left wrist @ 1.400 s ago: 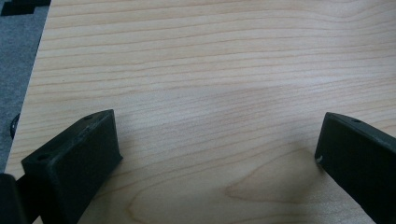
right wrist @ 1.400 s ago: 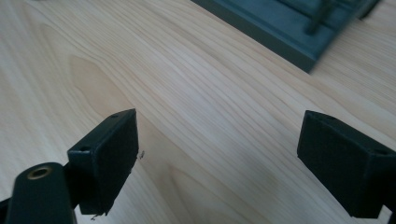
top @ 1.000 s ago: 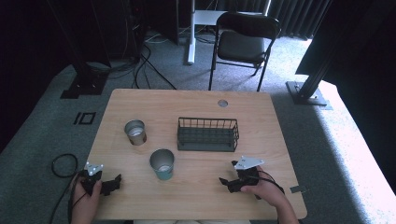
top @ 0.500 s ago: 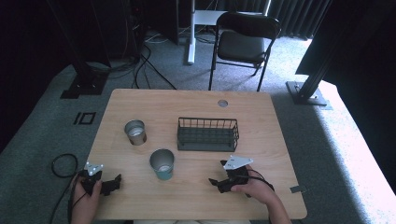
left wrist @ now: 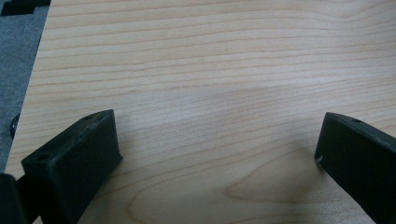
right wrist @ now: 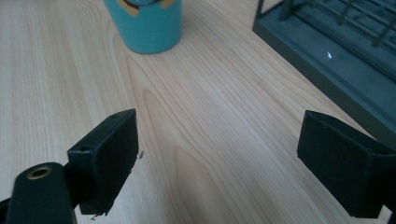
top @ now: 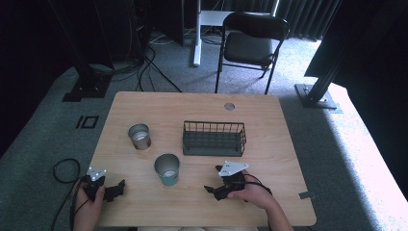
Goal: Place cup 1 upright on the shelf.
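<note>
An approach toward the teal cup [top: 167, 169], standing at lower centre of the high view, appears to be in hand. The right gripper [top: 210, 189] is held low beside it, jaws spread wide and empty. The left gripper [top: 119, 188] rests at lower left, jaws likewise spread. A further advance until the cup's wall lies between the jaws is judged to be needed.

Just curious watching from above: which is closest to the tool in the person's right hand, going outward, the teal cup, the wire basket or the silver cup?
From the right tool:
1. Teal cup, to its left.
2. Wire basket, just beyond it; close to the teal cup in distance, a near call.
3. Silver cup, far left, clearly farthest.
</note>
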